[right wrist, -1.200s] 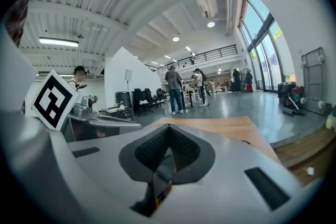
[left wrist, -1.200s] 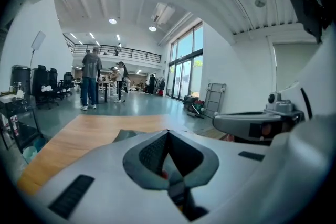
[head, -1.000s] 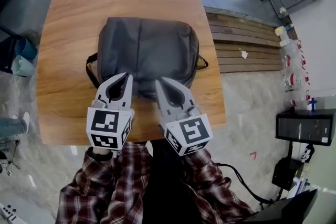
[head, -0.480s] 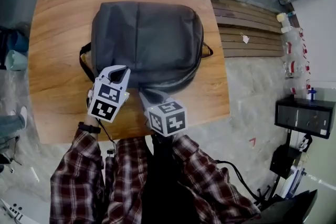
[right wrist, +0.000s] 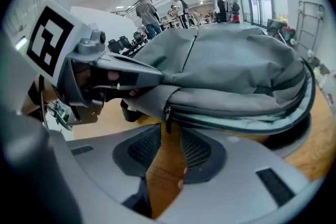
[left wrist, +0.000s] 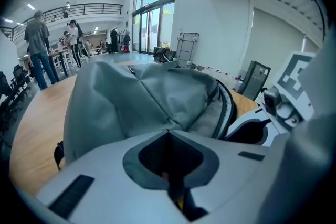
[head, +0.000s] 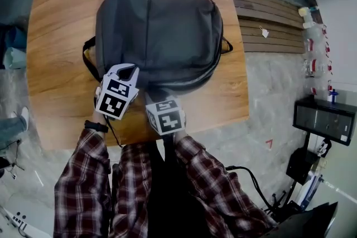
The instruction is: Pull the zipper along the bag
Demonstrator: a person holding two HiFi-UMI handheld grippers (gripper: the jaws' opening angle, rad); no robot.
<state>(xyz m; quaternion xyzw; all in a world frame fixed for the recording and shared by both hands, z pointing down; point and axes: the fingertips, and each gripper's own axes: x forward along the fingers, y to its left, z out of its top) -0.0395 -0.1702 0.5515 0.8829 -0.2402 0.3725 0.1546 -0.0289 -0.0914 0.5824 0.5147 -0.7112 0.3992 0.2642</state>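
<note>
A dark grey backpack (head: pixel 159 30) lies flat on the wooden table (head: pixel 61 14). My left gripper (head: pixel 130 71) is shut on a fold of the bag's near left corner; in the left gripper view the cloth (left wrist: pixel 131 97) puckers into the meeting tips of my left gripper (left wrist: pixel 168 132). My right gripper (head: pixel 158 100) is at the bag's near edge, just right of the left one, and open. In the right gripper view the small dark zipper pull (right wrist: pixel 167 114) hangs at the mouth of my right gripper (right wrist: pixel 169 131), apart from both fingers. The zipper track (right wrist: pixel 241 112) runs right, with pale lining below it.
A black strap (head: pixel 87 61) loops out at the bag's left side. The table's near edge (head: pixel 212 120) is just behind my grippers. A slatted wooden bench (head: pixel 268 25) and a black box (head: pixel 323 120) stand on the floor to the right. People stand far off (left wrist: pixel 39 44).
Both grippers have come down from above the bag to its near edge. The left one has closed on the bag's corner. The right one has tipped down and moved in to the zipper pull.
</note>
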